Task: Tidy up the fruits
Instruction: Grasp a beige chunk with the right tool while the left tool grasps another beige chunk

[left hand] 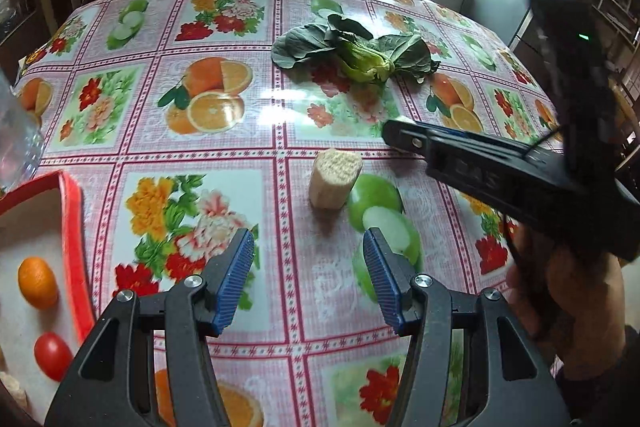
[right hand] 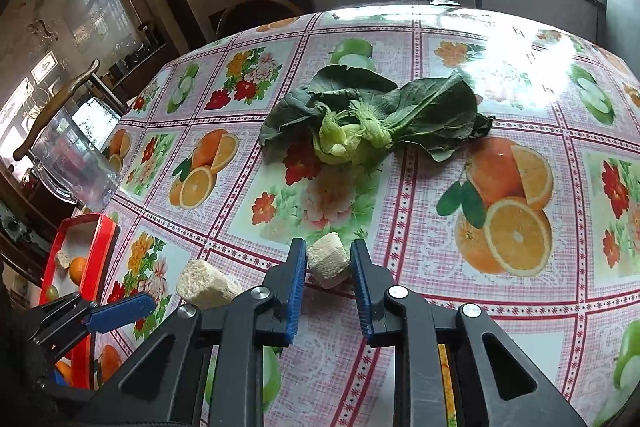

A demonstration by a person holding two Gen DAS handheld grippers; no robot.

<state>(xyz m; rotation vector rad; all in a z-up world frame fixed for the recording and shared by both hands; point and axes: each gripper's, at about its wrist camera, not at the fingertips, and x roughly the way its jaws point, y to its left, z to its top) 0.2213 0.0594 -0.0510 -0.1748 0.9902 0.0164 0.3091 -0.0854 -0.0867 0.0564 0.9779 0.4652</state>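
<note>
Right gripper (right hand: 329, 269) seemingly clamped on corn piece (right hand: 327, 261), left gripper (left hand: 310, 259) apart, red tray (left hand: 74, 243) at table edge

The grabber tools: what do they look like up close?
Both are black plastic tongs. The left gripper has two fingers lined with ribbed blue pads, joined by shiny silver bolts. The right gripper matches it: blue ridged fingers, black arms with triangle cut-outs. From the left wrist view, its body carries a thin black cable and a small green light.
</note>
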